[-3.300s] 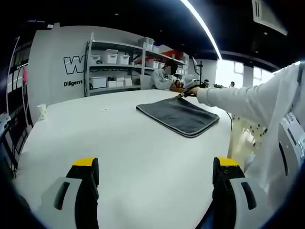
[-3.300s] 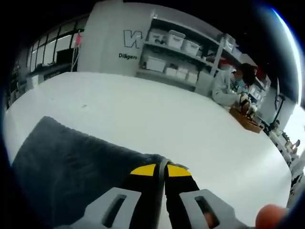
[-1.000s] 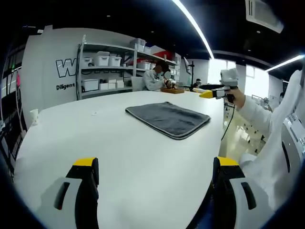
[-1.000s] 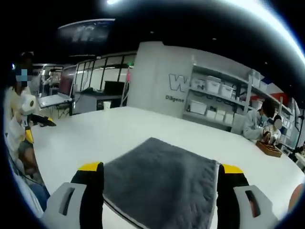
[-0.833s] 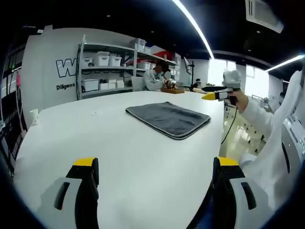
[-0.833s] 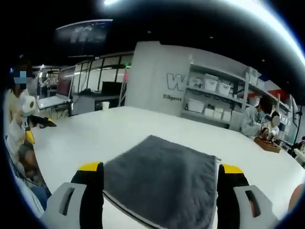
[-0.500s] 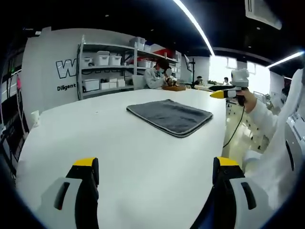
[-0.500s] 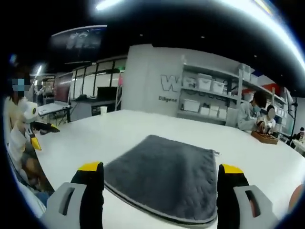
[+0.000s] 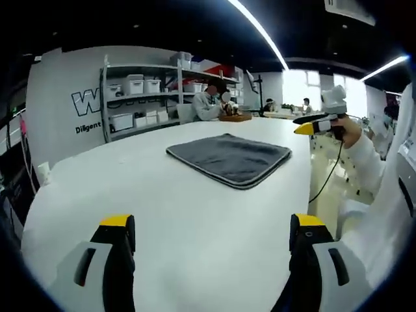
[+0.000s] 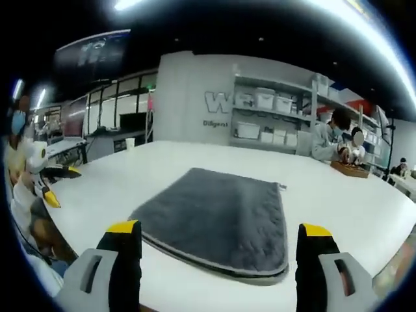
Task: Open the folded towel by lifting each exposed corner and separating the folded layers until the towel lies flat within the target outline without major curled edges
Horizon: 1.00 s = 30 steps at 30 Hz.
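Left gripper view: your left gripper (image 9: 207, 224) rises from the bottom of the frame with its two yellow-tipped jaws spread wide apart and nothing between them, above bare white table (image 9: 162, 195). The grey towel (image 9: 229, 158) lies flat on the table just right of centre in the upper half of the frame, well apart from the jaws; its near edge shows a pale trim and stacked layers, so it reads as still folded. At the right edge of the frame, your right gripper (image 9: 305, 128) is held in the air beyond the table edge, its yellow tip pointing left, with your hand (image 9: 348, 130) and a white sleeve (image 9: 383, 188) behind it; from this angle you cannot tell how its jaws stand. Shelving with white bins (image 9: 140, 97) and a seated person (image 9: 207, 105) fill the upper centre. Right gripper view: your right gripper (image 10: 218, 240) likewise shows both jaws parted wide and empty at the bottom of the frame. The towel (image 10: 218, 218) occupies the centre, lying flat between and just beyond the jaw tips, its near edge raised slightly in layers over the table (image 10: 117, 182). At the left edge, your left gripper (image 10: 52, 188) appears small, yellow tips pointing right. Shelving (image 10: 273, 110) stands at upper right.
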Tool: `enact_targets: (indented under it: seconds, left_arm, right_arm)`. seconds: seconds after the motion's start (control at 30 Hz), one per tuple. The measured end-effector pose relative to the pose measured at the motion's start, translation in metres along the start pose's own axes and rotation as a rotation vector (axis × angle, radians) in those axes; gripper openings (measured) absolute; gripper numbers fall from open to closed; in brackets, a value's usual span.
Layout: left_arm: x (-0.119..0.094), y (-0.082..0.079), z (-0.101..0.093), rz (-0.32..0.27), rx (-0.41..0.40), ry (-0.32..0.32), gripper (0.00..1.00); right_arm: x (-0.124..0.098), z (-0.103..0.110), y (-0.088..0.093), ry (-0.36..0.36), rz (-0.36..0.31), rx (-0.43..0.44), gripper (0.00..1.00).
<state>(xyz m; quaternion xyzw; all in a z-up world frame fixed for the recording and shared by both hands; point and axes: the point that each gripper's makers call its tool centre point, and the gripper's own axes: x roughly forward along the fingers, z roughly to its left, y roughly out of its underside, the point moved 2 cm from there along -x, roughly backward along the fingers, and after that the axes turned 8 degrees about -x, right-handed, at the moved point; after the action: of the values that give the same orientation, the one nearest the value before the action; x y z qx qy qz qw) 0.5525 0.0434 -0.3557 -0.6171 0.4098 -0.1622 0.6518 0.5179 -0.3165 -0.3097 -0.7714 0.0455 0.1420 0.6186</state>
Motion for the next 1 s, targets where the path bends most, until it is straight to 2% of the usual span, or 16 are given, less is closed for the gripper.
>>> enact_targets:
  seconds: [0.1,0.23,0.27,0.33,0.4,0.5,0.57,0.63,0.77,0.83,0.9,1.0]
  left_arm:
    - [0.010,0.000,0.000,0.002,0.029,-0.023,0.95]
    - [0.018,-0.003,0.001,0.029,0.050,-0.048,0.95]
    - [0.019,-0.004,0.001,0.031,0.053,-0.050,0.96]
    - [0.022,-0.007,-0.002,0.041,0.080,-0.052,0.96]
    - [0.028,-0.008,-0.005,0.050,0.106,-0.052,0.96]
    - [0.040,-0.013,-0.013,0.075,0.156,-0.034,0.97]
    - [0.049,-0.023,-0.021,0.059,0.220,-0.015,0.98]
    - [0.054,-0.029,-0.028,0.052,0.245,-0.003,0.98]
    - [0.068,-0.045,-0.043,0.043,0.279,0.043,0.98]
    - [0.075,-0.052,-0.048,0.039,0.334,0.051,0.98]
    - [0.083,-0.060,-0.052,0.028,0.429,0.049,0.98]
    - [0.090,-0.064,-0.054,0.034,0.529,0.037,0.98]
  right_arm:
    - [0.000,0.000,0.000,-0.002,-0.017,0.022,0.99]
    - [0.001,-0.007,0.006,0.025,0.002,0.026,0.99]
    - [0.000,-0.006,0.007,0.006,0.018,0.018,0.99]
    - [-0.003,-0.007,0.003,-0.017,0.013,0.026,0.99]
    - [-0.007,-0.010,-0.006,-0.015,-0.022,0.060,0.99]
    - [-0.013,-0.009,-0.017,-0.020,-0.042,0.056,0.99]
    - [-0.015,-0.009,-0.025,-0.012,-0.078,0.059,0.99]
    - [-0.016,-0.008,-0.025,-0.024,-0.073,0.034,0.99]
    - [-0.019,-0.008,-0.024,-0.037,-0.071,0.048,0.99]
    - [-0.020,-0.007,-0.025,-0.044,-0.074,0.038,0.99]
    - [-0.021,-0.007,-0.026,-0.049,-0.075,0.029,0.99]
    - [-0.022,-0.005,-0.029,-0.070,-0.088,0.034,0.99]
